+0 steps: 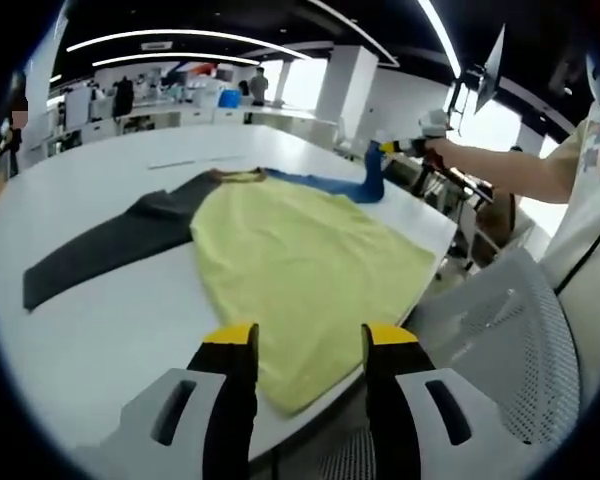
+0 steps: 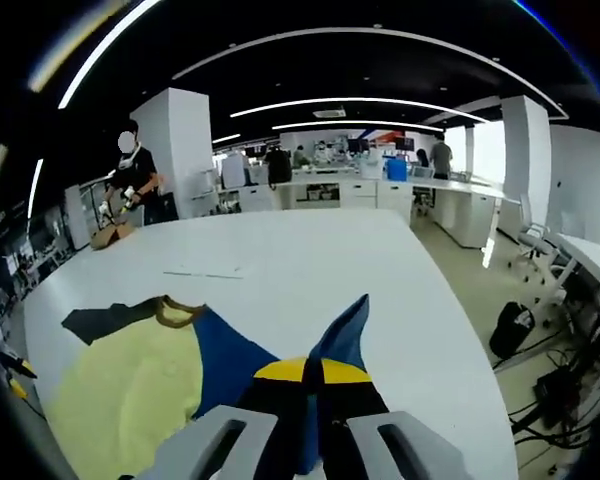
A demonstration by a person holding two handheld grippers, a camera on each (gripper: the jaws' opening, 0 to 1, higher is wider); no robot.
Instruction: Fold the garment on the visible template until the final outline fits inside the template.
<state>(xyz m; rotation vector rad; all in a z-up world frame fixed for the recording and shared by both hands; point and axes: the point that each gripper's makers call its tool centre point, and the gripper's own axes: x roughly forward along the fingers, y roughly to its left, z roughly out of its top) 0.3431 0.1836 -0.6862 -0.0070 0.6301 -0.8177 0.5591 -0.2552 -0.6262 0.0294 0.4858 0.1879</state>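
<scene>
Jaws clamp a blue sleeve (image 2: pixel 342 335) in the right gripper (image 2: pixel 310 372), lifted off the bench (image 2: pixel 310 260).
Left gripper (image 1: pixel 307 338) jaws stand apart over the yellow shirt (image 1: pixel 300 255).

Yellow garment (image 1: pixel 300 260) with blue sleeve (image 1: pixel 372 180), spread flat, sleeve lifted upward
</scene>
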